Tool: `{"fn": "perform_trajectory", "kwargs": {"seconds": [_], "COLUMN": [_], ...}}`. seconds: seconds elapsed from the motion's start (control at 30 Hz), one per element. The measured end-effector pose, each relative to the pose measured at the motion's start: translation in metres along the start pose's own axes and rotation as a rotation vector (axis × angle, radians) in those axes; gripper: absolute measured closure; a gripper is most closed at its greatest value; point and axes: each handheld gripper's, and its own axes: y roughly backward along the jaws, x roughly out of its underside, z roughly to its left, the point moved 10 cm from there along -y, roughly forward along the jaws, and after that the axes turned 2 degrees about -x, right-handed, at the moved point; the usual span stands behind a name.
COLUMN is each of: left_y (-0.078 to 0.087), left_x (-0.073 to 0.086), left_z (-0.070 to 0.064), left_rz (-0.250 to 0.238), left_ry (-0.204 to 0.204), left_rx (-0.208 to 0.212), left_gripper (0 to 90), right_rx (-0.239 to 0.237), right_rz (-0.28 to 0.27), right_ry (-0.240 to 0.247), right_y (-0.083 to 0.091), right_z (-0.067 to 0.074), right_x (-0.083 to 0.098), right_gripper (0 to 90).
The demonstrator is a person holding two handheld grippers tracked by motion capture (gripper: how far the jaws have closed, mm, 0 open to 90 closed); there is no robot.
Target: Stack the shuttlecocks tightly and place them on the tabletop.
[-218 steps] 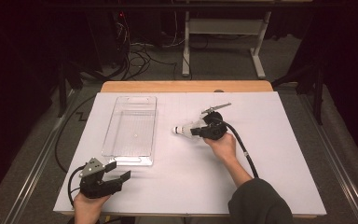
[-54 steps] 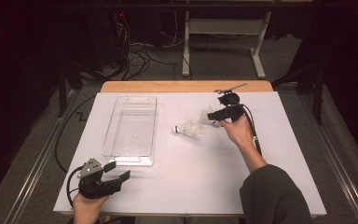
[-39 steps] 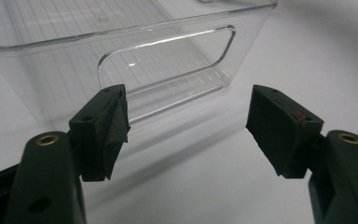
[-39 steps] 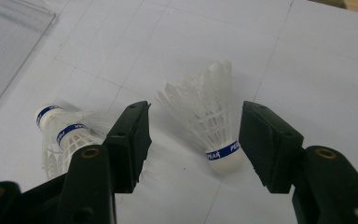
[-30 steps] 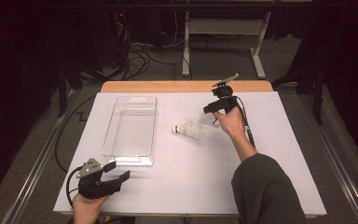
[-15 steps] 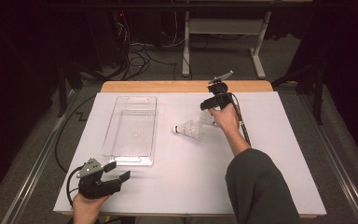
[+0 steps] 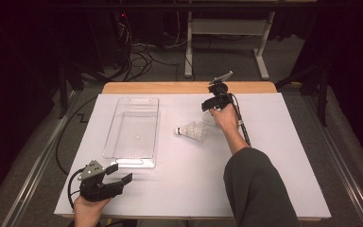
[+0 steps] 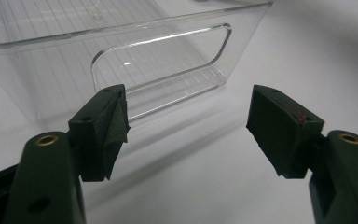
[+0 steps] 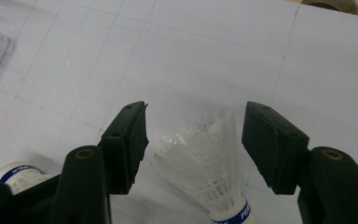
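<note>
Dark floor and loose cables surround a white table (image 7: 264,179). On its left half lies a clear tray (image 7: 132,126), long side running away from the person, with nothing in it. The left gripper (image 7: 120,175) rests at the near left corner, its jaws spread wide with nothing between them, aimed at the tray's handle cut-out (image 8: 161,70).

Right of the tray, two shuttlecocks sit close together. One shuttlecock (image 7: 194,131) lies on its side, cork toward the tray. The second shuttlecock (image 9: 209,163) lies just beside it, under the right gripper (image 7: 210,105); in the right gripper view its feather skirt rises between the jaws, which stand apart on either side without pressing on it. The first one's cork (image 9: 16,173) peeks out behind the left jaw.

A shuttlecock looks very light, and the skirt is thin and easily crushed or bent, so a hard squeeze there would likely deform it. The firmer spot seems to be low on the skirt by the blue band (image 9: 230,215), or the cork itself. The neighbouring shuttlecock is the main obstacle: a jaw could nudge it and roll it away. The path to the tray is open.
</note>
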Motion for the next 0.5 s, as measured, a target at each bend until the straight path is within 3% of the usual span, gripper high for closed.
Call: {"fn": "perform_trajectory", "kwargs": {"seconds": [0.2,0.5], "left_y": [-0.0003,0.0009], "left_x": [0.0000,-0.0005], "left_z": [-0.0005,0.0000], "left_rz": [0.001,-0.002], "left_ry": [0.001,-0.006], "left_rx": [0.000,-0.004], "left_gripper": [29.9,29.9], "right_rx": [0.011,0.017], "right_rz": [0.012,0.017], "right_ry": [-0.007,0.016], "right_y": [-0.0043,-0.0038], "right_z": [-0.0028,0.0008], "right_x": [0.0022,0.0034], "right_gripper": [46.3,63.5]}}
